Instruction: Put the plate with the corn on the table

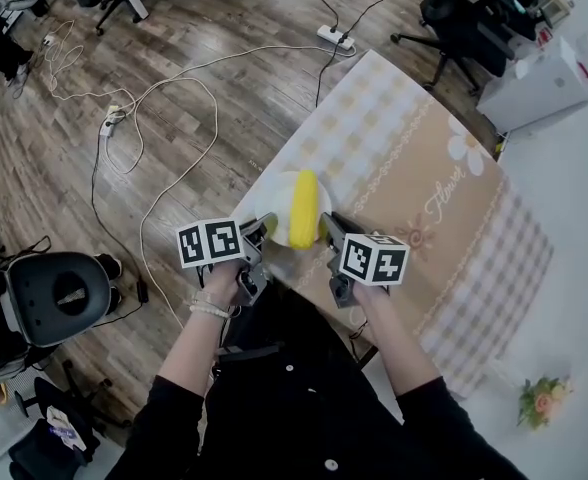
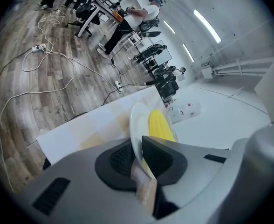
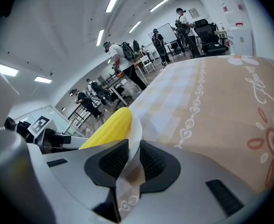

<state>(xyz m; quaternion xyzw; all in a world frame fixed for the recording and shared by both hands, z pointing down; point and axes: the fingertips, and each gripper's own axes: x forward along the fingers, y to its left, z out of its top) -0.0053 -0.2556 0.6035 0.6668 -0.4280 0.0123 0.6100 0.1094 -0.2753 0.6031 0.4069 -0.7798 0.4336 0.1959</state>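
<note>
**A:** Left tool [image 1: 262,233] and right tool [image 1: 329,230], head view: each is clamped on one rim of the plate [image 1: 281,198], one on its left side and one on its right. The plate is over the near left corner of the surface [image 1: 424,168]. Can't tell if it's touching down.

**B:** Corn [image 1: 304,208]?

**A:** It's lying on the plate between the tools. Long axis runs near to far, one end pointing away from the person, the other back at them.

**B:** Left gripper view?

**A:** Jaws are nearly together, pinching the plate [image 2: 138,128] by its rim. The corn [image 2: 160,125] is just past them, lengthwise along the tool's line.

**B:** Right gripper view?

**A:** Same here. The gap is narrow and the plate [image 3: 135,128] rim fills it. The corn [image 3: 110,125] is on the left, and the surface [image 3: 221,101] spreads out to the right.

**B:** Step?

**A:** Set-down, I'd say. Next move: lower both sides level and together, and let go only once the base sits flat. Otherwise the corn could roll.
</note>
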